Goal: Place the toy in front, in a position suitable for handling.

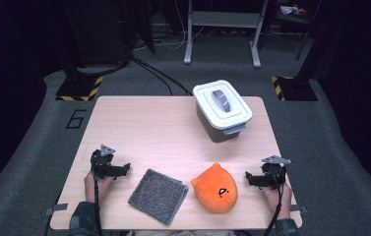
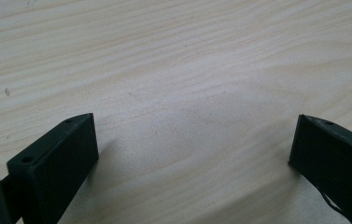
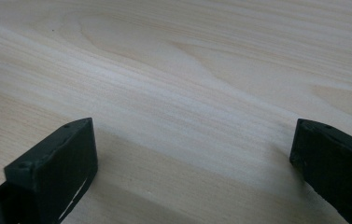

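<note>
— Black jaws are seen standing wide on the left gripper (image 1: 124, 168), with nothing between them, at the near left of the wooden table (image 1: 139, 123). What is nearest?

— Just right of it, the grey cloth (image 1: 158, 195) is laid flat; it is judged limp and light, best pinched at a corner. Next, the orange plush toy (image 1: 215, 189) is set near the right gripper (image 1: 248, 178), also spread wide and empty. Soft and squashy, it should be gripped across its rounded top. Farther off, the lidded bin (image 1: 222, 110) is left closed.

White-lidded grey bin (image 1: 222, 111) sits far back on table (image 1: 139, 128).
</note>
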### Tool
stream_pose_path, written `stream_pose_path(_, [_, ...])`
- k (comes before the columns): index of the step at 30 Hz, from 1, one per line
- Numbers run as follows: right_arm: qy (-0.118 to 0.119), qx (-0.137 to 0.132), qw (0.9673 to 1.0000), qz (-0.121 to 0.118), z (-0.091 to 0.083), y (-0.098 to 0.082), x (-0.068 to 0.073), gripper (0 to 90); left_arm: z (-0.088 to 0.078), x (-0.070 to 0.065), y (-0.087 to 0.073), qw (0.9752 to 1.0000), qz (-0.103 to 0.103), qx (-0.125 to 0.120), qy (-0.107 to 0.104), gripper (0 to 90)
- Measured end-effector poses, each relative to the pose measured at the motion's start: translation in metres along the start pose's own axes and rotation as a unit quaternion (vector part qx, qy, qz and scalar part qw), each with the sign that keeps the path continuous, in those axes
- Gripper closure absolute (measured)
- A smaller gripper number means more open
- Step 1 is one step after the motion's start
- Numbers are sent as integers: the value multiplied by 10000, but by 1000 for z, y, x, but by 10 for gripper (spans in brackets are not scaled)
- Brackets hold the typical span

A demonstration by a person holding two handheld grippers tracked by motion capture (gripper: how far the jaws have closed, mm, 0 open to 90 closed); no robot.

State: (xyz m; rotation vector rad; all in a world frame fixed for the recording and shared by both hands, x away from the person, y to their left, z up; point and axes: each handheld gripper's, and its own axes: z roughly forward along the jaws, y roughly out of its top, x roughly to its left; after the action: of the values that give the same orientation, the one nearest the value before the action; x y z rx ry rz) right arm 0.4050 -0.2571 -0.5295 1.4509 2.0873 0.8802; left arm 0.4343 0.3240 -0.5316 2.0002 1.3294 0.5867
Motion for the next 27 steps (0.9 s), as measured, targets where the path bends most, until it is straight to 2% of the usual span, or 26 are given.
stream_pose_path(8, [2, 35, 10000, 91, 0, 1, 1, 0, 0, 0, 0, 10000, -2, 0, 0, 6])
stream_pose_path(15, [105, 85, 9999, 81, -2, 2, -2, 14, 0, 0, 0, 10000, -2, -1, 0, 6])
stream_pose_path(20, [185, 93, 9995, 222, -8, 5, -7, 22, 0, 0, 0, 10000, -3, -1, -1, 6])
stream_pose_path(27, [199, -39, 9997, 128, -21, 14, -5, 27, 0, 0, 0, 10000, -7, -4, 2, 7])
